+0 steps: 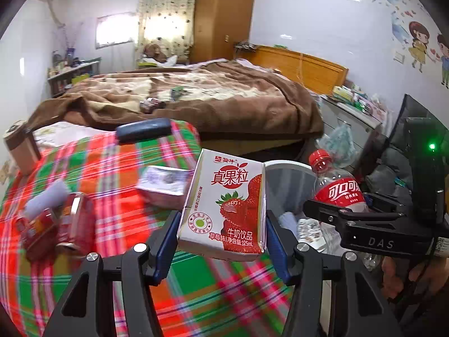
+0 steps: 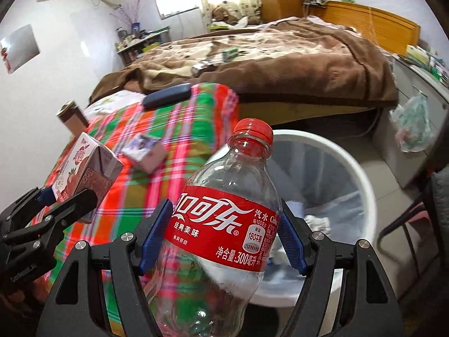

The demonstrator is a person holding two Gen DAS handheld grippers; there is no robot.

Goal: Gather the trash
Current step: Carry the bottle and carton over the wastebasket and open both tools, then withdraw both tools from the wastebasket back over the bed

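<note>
A white-and-red strawberry-printed milk carton (image 1: pixel 223 205) and a clear plastic bottle with red cap and label (image 2: pixel 224 219) sit near a red, green and pink plaid cloth (image 1: pixel 112 168), with a white round bin (image 2: pixel 350 174) to the right.

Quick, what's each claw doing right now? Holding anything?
Left claw: closed on the strawberry milk carton.
Right claw: closed on the empty cola bottle.
</note>
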